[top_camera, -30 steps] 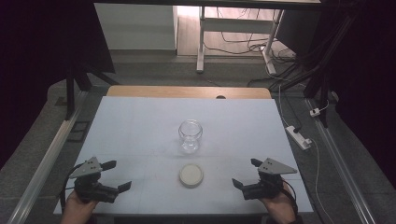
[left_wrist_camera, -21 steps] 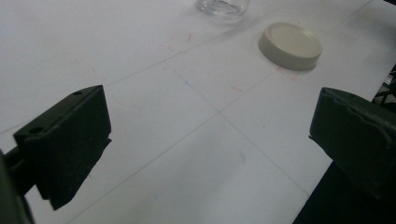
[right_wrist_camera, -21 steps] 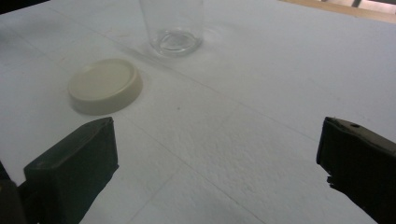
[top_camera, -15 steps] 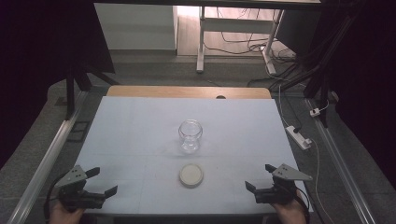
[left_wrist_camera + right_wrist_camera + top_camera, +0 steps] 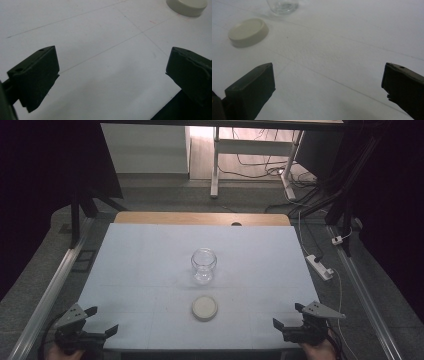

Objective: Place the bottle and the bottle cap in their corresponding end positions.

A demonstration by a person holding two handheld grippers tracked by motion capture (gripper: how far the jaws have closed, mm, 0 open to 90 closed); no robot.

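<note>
On white matte table, clear glass jar, round cream lid

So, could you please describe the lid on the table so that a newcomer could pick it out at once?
Start at the white table and find the clear glass jar standing near its middle. Just in front of it, toward the person's edge, lies the lid. It is a flat, round, cream-coloured disc, opaque where the jar is see-through.
</note>
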